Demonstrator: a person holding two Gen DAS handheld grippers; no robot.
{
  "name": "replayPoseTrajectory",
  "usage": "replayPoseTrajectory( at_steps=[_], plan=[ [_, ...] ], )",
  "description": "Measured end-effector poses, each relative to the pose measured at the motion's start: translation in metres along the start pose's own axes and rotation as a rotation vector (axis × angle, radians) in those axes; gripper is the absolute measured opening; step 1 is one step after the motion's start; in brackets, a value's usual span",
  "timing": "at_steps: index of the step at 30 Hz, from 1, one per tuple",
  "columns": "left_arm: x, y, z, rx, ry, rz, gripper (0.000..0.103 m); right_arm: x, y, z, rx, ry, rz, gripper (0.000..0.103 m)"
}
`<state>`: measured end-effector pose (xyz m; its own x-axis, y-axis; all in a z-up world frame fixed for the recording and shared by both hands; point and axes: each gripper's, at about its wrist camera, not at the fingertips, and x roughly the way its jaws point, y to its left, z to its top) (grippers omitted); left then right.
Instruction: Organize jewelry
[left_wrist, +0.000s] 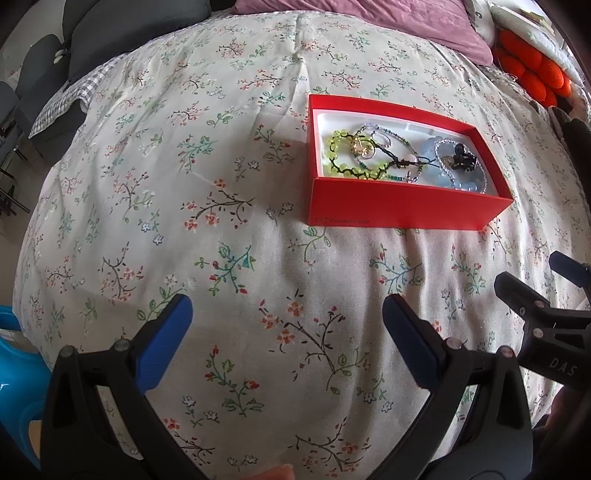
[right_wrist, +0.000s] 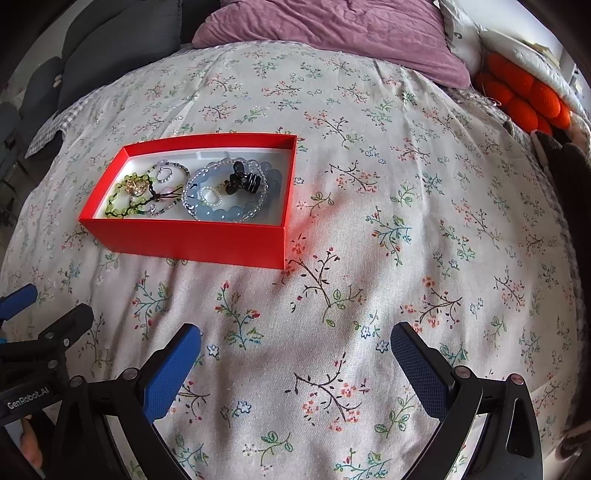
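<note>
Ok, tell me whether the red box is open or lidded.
Open. The red box has no lid on it; its white inside and the bracelets lying in it show from above in both views.

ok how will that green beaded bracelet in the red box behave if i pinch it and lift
The green beaded bracelet on its black cord will probably go limp and dangle. It overlaps a gold charm and thin chains, so it may drag them along. Looks light; the round beads could slip.

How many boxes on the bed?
1. The red box sits open on the floral bedspread, ahead-left of the right gripper and ahead-right of the left gripper, with the jewelry piled inside.
</note>
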<state>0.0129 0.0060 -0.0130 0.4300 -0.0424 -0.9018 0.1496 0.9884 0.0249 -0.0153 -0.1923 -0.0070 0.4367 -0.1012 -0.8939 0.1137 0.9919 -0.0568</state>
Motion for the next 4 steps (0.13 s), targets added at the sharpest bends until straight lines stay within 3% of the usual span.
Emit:
replayPoseTrajectory(
  at_steps=[4],
  plan=[
    [0.004, -0.0005, -0.002, 0.015, 0.001, 0.0, 0.102, 0.0008, 0.0002, -0.0001, -0.001, 0.002, 0.005, 0.103]
  ],
)
